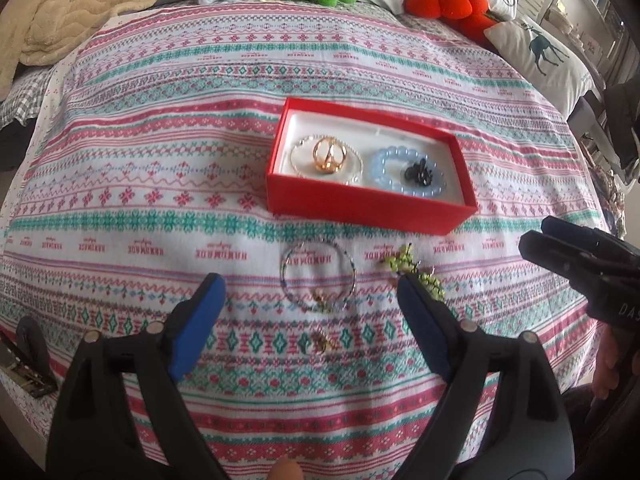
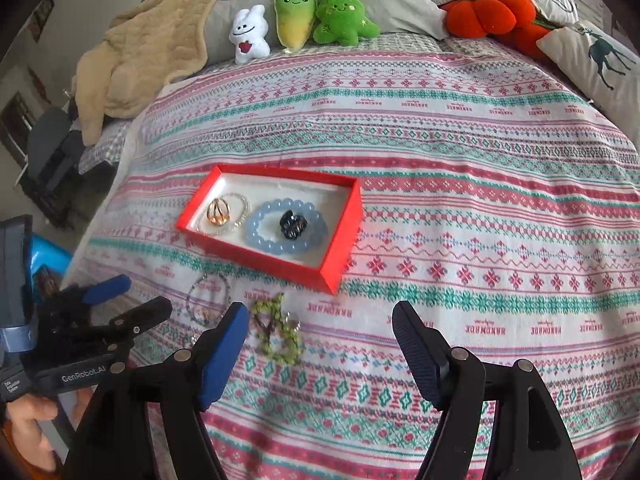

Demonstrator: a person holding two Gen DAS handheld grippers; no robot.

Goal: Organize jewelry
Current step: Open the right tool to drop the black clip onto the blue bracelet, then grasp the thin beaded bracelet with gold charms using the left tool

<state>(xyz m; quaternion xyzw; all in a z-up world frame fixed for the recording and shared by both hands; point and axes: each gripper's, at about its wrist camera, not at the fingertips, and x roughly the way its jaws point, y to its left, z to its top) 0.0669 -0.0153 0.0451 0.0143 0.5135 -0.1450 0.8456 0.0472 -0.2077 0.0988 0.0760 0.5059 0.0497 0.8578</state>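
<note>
my left gripper [image 1: 310, 292] hangs above the patterned bedspread [image 1: 160, 140] with its jaws wide apart and nothing between them; my right gripper [image 2: 320, 320] is likewise spread open and empty, hovering just beside it.

the red jewelry box [image 1: 360, 204] sits toward the middle of the bedspread and already holds a gold ring [image 1: 330, 156] inside a clear beaded bracelet [image 1: 298, 148], and a black hair clip [image 1: 418, 172] inside a pale blue beaded bracelet [image 1: 378, 168]. still loose, between the box and the near edge, lie a thin beaded bracelet [image 1: 352, 268], a green beaded piece [image 2: 280, 332] to its right, and a small brownish trinket [image 1: 322, 340] nearest me that i cannot make out.

the thin bracelet looks very light and floppy, lying flat on soft cloth, so i judge it will slip under a shallow pinch; i would press one pad inside the loop and one outside, at the charm end. the green piece looks lumpier and easier to grab across its middle.
</note>
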